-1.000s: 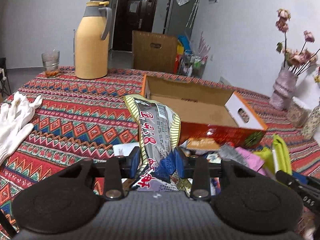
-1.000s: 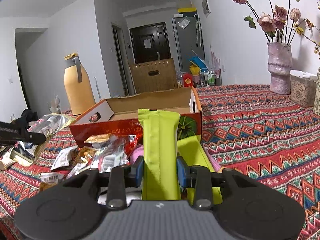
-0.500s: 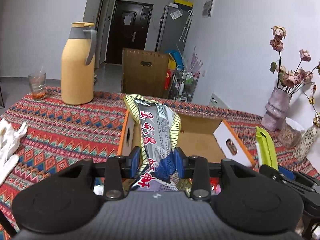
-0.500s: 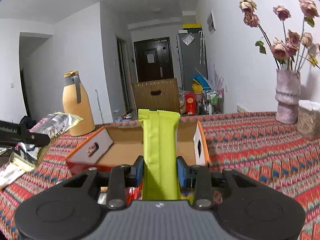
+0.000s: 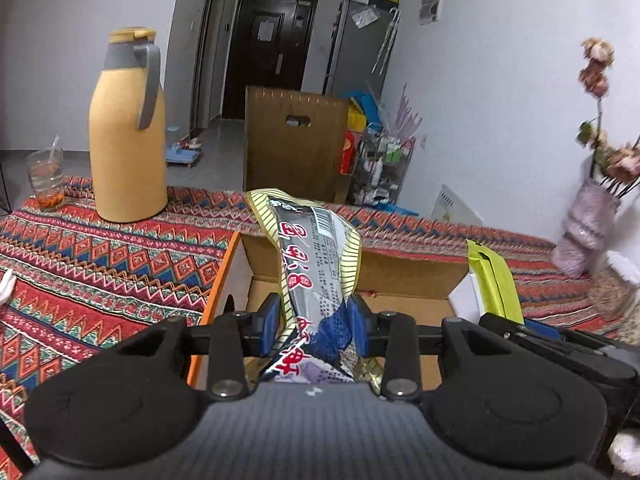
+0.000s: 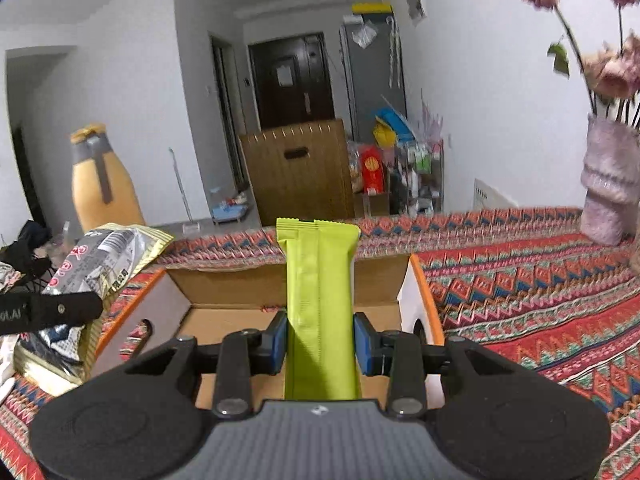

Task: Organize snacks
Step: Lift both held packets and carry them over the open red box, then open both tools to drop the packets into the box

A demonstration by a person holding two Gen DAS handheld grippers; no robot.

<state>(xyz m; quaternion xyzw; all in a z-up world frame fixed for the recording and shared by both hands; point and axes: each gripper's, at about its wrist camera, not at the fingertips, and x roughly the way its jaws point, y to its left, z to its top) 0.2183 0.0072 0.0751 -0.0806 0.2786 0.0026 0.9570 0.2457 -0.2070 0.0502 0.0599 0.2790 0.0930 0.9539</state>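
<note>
Both of my grippers were full. My left gripper [image 5: 314, 322] was clenched on a grey snack packet [image 5: 310, 256] with pale yellow striped edges and red characters, its blue pads [image 5: 269, 322] biting into the crumpled lower part while the top stood up and leaned slightly away. My right gripper [image 6: 321, 342] gripped a plain lime-green snack bar [image 6: 320, 300], upright, with its crimped top edge level.

Each packet hung above the open cardboard box [image 6: 224, 288] on the patterned tablecloth [image 6: 540, 292]. From the right wrist view the box's far wall crossed behind the bar, its orange-trimmed side walls [image 6: 426, 300] rose to either side, and the brown floor I could see between the jaws looked bare; the rest of the floor was hidden by my grippers. From the left wrist view the box's left edge [image 5: 216, 292] ran just beside my left jaw, and my right gripper came in close at the lower right with the green bar [image 5: 494, 280] above it.

Well beyond the box's left stood a yellow thermos jug [image 5: 126, 140] and a drinking glass [image 5: 45, 180]. At the far right a pale vase [image 6: 610, 184] of dried flowers stood on the cloth, with open cloth between it and the box.
</note>
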